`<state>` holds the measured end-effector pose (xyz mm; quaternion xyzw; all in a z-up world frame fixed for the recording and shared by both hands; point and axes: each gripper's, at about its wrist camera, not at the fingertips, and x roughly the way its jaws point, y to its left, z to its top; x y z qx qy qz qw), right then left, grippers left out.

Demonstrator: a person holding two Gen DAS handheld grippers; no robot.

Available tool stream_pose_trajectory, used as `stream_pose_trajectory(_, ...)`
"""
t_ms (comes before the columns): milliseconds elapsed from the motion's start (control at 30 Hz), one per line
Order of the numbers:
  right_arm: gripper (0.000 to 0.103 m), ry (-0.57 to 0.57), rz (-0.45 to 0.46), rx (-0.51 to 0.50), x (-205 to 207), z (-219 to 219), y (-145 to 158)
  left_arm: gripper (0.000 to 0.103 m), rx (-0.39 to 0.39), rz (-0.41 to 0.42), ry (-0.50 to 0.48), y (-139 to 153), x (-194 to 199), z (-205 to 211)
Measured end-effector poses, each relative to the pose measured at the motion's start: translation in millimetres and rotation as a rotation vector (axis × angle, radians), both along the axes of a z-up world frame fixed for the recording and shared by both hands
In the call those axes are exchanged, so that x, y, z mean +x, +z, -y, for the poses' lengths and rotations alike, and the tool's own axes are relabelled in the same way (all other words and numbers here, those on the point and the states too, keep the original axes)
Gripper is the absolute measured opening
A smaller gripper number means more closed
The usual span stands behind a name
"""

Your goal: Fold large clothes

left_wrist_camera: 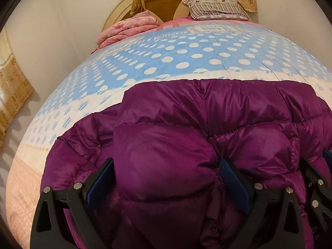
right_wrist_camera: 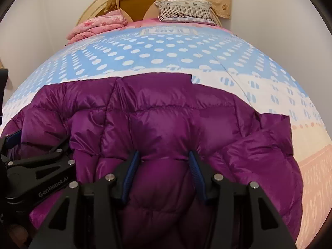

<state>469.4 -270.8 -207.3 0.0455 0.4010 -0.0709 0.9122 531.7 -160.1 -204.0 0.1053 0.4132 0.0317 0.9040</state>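
Purple puffer jacket spread on the dotted bed cover, bunched between both sets of jaws. Left gripper pinching a wide puffy fold; right gripper likewise, beside it

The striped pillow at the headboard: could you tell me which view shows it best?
The right wrist view shows the striped pillow best: nearly centred and complete. The left wrist view also shows it, but pushed toward the upper right, more skewed.
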Motion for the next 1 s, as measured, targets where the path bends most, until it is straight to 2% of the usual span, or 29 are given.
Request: stream_pose_trajectory(1000,0.057,-0.005,-0.011,-0.028,11.8,-7.2,-3.8,0.101,-0.008,-0.006,-0.011,-1.2,0.7,-1.3)
